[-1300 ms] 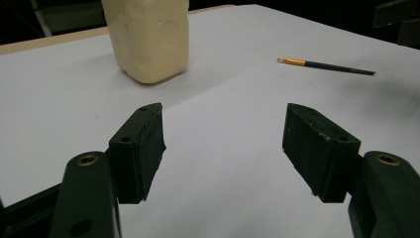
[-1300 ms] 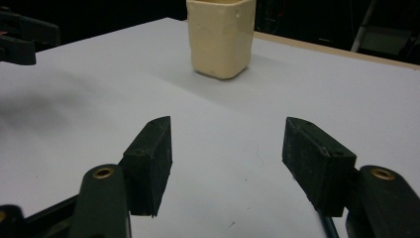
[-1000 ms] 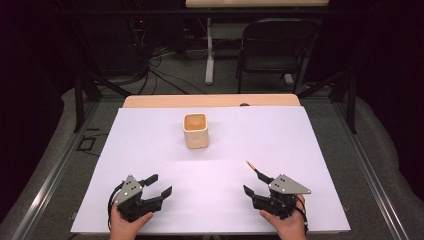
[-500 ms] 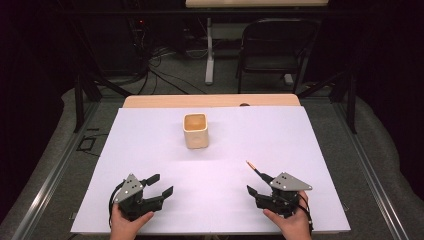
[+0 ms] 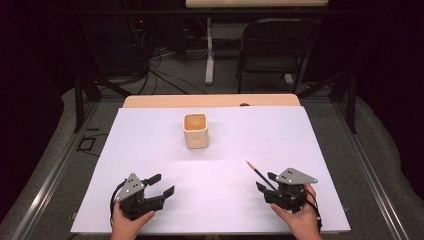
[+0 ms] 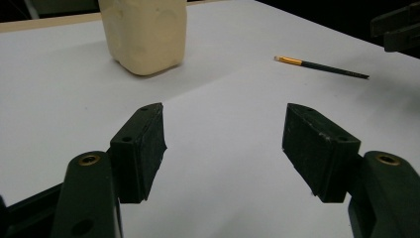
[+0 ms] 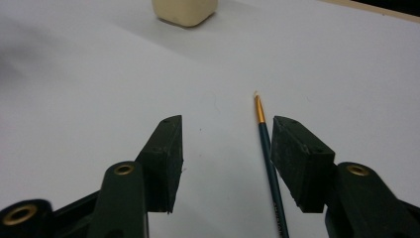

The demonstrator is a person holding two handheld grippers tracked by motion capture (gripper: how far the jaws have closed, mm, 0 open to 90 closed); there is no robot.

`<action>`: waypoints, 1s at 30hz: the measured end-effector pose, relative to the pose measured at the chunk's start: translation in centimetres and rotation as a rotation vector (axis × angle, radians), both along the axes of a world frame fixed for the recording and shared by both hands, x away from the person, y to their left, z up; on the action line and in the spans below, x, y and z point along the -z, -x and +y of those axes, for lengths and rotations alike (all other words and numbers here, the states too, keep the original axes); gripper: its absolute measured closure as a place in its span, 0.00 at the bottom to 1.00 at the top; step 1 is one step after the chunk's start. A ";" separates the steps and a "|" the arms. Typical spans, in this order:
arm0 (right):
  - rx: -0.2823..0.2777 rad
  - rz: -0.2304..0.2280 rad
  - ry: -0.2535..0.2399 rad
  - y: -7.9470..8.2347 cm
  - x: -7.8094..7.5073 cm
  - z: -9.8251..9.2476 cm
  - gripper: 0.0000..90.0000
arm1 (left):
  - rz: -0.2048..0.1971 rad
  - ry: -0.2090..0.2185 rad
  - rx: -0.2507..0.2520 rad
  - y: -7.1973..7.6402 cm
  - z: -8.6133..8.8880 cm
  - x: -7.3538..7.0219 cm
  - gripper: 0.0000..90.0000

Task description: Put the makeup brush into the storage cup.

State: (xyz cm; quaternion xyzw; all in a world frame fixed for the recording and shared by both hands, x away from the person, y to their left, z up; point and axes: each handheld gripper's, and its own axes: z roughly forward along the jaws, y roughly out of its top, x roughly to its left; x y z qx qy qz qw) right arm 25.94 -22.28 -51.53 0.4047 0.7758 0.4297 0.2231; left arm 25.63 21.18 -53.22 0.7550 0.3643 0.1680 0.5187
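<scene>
With both sets of jaws spread and empty, we centre the right gripper (image 7: 225, 163) over the paintbrush (image 7: 267, 153) lying along its right jaw at lower right, then close. The left gripper (image 5: 161, 185) waits lower left. The cream cup (image 5: 195, 130), upper centre, looks empty.

Right claw (image 5: 265, 182): eased back toward the surface's near edge, jaws parted around the paintbrush (image 5: 259, 174).
Paintbrush: more of its dark handle and gold ferrule now lies exposed ahead of the claw.
</scene>
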 end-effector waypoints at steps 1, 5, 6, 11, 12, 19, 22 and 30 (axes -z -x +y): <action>0.003 0.012 0.008 -0.1 0.0 -0.1 0.53 | 0.000 -0.003 0.000 0.0 0.0 0.0 0.37; 0.005 0.035 0.016 -0.5 0.0 -0.4 0.54 | 0.003 0.001 -0.003 0.0 0.1 0.0 0.37; 0.006 0.048 0.037 -0.8 -0.1 -0.5 0.55 | 0.006 0.002 -0.005 0.0 0.2 0.0 0.37; 0.004 0.071 0.068 -1.4 -0.1 -0.8 0.56 | 0.011 -0.008 -0.008 0.0 0.3 0.1 0.37; 0.007 0.081 0.072 -1.5 -0.1 -0.9 0.57 | 0.011 -0.008 -0.008 0.0 0.3 0.1 0.37; -0.011 0.137 0.097 -2.7 -0.5 -1.1 0.62 | 0.016 -0.010 -0.004 0.0 0.1 0.1 0.37; -0.012 0.144 0.097 -2.9 -0.7 -1.1 0.62 | 0.017 -0.010 0.001 -0.1 0.1 0.1 0.37; -0.020 0.161 0.133 -3.5 -1.1 -0.9 0.62 | 0.020 -0.003 -0.010 -0.1 0.2 0.2 0.37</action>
